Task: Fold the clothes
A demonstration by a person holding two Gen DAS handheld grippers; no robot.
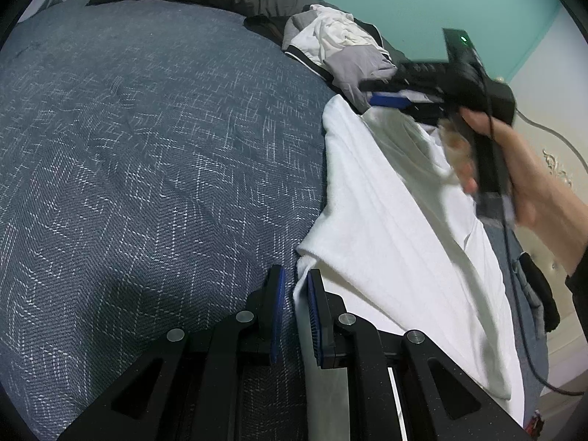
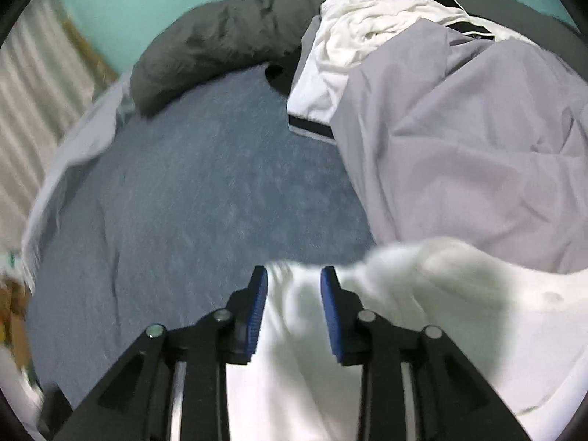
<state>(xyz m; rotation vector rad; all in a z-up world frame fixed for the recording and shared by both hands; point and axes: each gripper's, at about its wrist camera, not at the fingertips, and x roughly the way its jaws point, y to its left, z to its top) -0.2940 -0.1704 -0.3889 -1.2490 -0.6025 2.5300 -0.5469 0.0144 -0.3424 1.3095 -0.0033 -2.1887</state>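
While a white garment point(image 1: 397, 228) lies partly folded on the blue bedspread point(image 1: 147, 147), the left gripper point(image 1: 294, 308) pinches its near edge; the right gripper point(image 2: 294, 308) straddles it unclamped (unfolded clothes point(image 2: 459, 147) wait beyond).

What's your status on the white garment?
Left gripper pinching white garment edge. Right gripper open, garment between pads, not gripped. Unfolded clothes pile lies just beyond on blue bedspread.
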